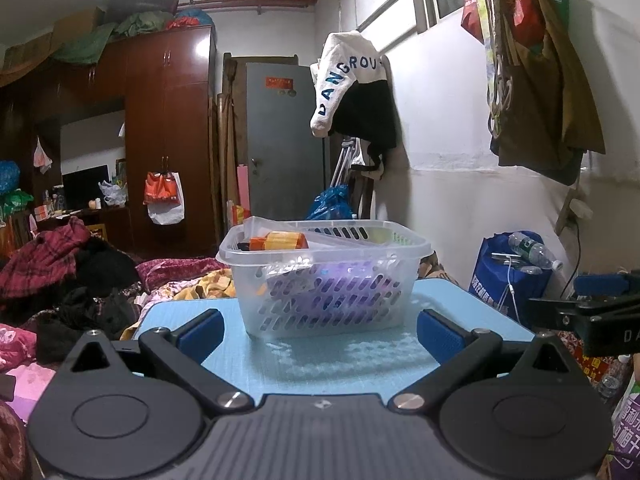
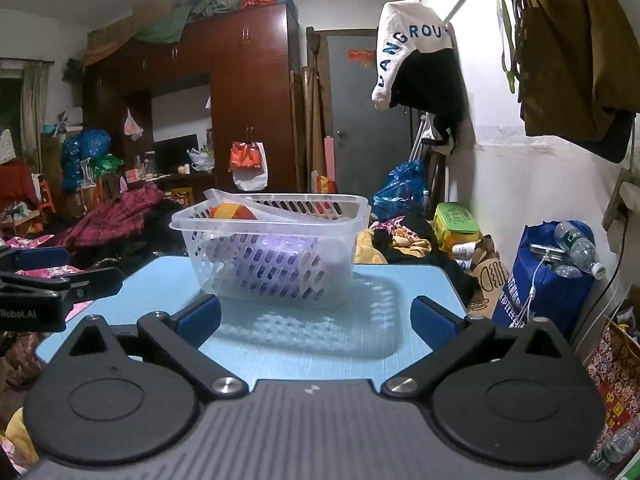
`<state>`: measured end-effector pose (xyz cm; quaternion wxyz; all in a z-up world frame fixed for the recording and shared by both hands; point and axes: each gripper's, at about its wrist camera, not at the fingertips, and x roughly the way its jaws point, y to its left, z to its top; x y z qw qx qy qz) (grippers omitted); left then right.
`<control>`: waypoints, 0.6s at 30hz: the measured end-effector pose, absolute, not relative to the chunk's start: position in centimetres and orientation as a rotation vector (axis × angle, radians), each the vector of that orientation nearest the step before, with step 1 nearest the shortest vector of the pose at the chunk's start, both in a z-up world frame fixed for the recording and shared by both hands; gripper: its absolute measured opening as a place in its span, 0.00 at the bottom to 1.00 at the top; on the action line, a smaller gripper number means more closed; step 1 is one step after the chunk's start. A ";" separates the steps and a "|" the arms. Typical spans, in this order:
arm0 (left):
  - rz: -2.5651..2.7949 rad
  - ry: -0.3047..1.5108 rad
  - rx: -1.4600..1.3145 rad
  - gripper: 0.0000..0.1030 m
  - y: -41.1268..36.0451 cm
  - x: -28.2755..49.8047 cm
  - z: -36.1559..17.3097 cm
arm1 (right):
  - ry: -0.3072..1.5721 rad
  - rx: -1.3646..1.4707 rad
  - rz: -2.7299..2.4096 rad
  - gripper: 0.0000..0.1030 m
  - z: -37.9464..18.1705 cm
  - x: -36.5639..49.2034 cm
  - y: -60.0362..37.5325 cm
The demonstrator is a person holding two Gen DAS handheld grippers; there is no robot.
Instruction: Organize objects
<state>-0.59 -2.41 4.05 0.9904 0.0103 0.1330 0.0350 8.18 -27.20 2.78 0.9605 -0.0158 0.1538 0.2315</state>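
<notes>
A clear perforated plastic basket point(image 1: 326, 280) stands on the light blue table point(image 1: 320, 360). It holds an orange packet point(image 1: 286, 240), a clear plastic piece and purple items. In the right wrist view the basket point(image 2: 272, 256) stands on the same table point(image 2: 304, 344). My left gripper point(image 1: 320, 332) is open and empty, just in front of the basket. My right gripper point(image 2: 316, 320) is open and empty, a little short of the basket. The right gripper shows at the right edge of the left wrist view point(image 1: 592, 312); the left one shows at the left edge of the right wrist view point(image 2: 48, 284).
A bed with heaped clothes point(image 1: 60, 280) lies left of the table. A blue bag with water bottles point(image 2: 552, 276) stands at the right by the white wall. A yellow-green box point(image 2: 456, 224) sits behind the table. A wardrobe point(image 1: 168, 128) and grey door point(image 1: 280, 140) stand at the back.
</notes>
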 end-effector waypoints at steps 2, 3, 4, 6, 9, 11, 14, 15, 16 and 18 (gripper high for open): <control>0.074 0.267 0.020 1.00 -2.3 -0.6 4.0 | 0.315 -0.029 0.469 1.00 2.7 8.2 -27.2; 0.074 0.267 0.020 1.00 -2.3 -0.6 4.0 | 0.315 -0.027 0.470 1.00 2.7 8.2 -27.2; 0.076 0.267 0.019 1.00 -2.3 -0.6 4.0 | 0.316 -0.026 0.469 1.00 2.7 8.2 -27.2; 0.076 0.267 0.020 1.00 -2.3 -0.6 4.0 | 0.317 -0.023 0.472 1.00 2.7 8.2 -27.2; 0.075 0.270 0.025 1.00 -2.3 -0.5 4.0 | 0.316 -0.022 0.474 1.00 2.6 8.2 -27.1; 0.075 0.271 0.027 1.00 -2.4 -0.5 4.0 | 0.316 -0.023 0.476 1.00 2.6 8.1 -27.1; 0.073 0.270 0.027 1.00 -2.3 -0.6 4.0 | 0.310 -0.026 0.476 1.00 2.6 8.0 -27.1; 0.074 0.270 0.026 1.00 -2.3 -0.6 4.0 | 0.309 -0.026 0.476 1.00 2.6 8.0 -27.1; 0.075 0.271 0.025 1.00 -2.3 -0.6 4.0 | 0.309 -0.026 0.478 1.00 2.6 8.0 -27.1; 0.076 0.273 0.023 1.00 -2.3 -0.5 4.0 | 0.310 -0.022 0.482 1.00 2.6 7.9 -27.0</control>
